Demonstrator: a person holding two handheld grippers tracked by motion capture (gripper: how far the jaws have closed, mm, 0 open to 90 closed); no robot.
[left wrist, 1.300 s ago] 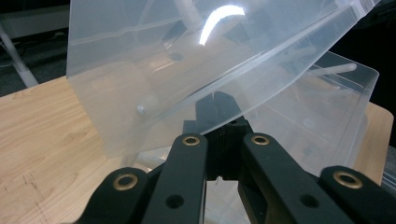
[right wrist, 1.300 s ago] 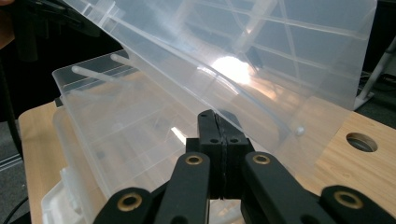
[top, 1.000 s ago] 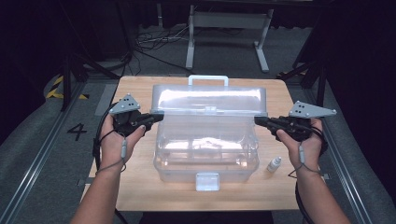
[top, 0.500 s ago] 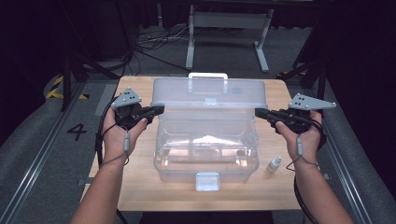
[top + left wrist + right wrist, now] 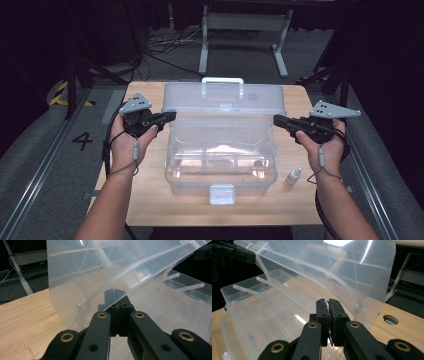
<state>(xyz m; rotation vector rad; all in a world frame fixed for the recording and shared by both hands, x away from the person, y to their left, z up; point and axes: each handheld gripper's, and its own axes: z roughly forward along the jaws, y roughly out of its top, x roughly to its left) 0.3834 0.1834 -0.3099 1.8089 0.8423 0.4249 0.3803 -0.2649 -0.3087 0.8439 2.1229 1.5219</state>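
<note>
A clear plastic box [image 5: 220, 167] stands in the middle of the wooden table [image 5: 150, 195], its hinged lid [image 5: 225, 102] raised nearly upright, white handle [image 5: 222, 81] on top. My left gripper [image 5: 171, 116] is shut, its tips against the lid's left end. My right gripper [image 5: 276, 120] is shut too, tips at the lid's right end. In the left gripper view the shut jaws [image 5: 115, 292] meet the lid [image 5: 87, 270] at its curved rim. The right gripper view has the shut jaws [image 5: 327, 301] just before the lid [image 5: 352, 270], above the open box [image 5: 262, 312]. I cannot tell whether either one pinches the lid.
A small white bottle [image 5: 294, 176] stands on the table right of the box. The box's latch [image 5: 222, 194] faces the near edge. A round hole [image 5: 390, 320] is in the tabletop by the right side. Metal stand legs [image 5: 242, 45] and cables lie on the floor beyond.
The lid has swung up and back from half open to nearly upright. Both grippers moved away from me with its ends.
</note>
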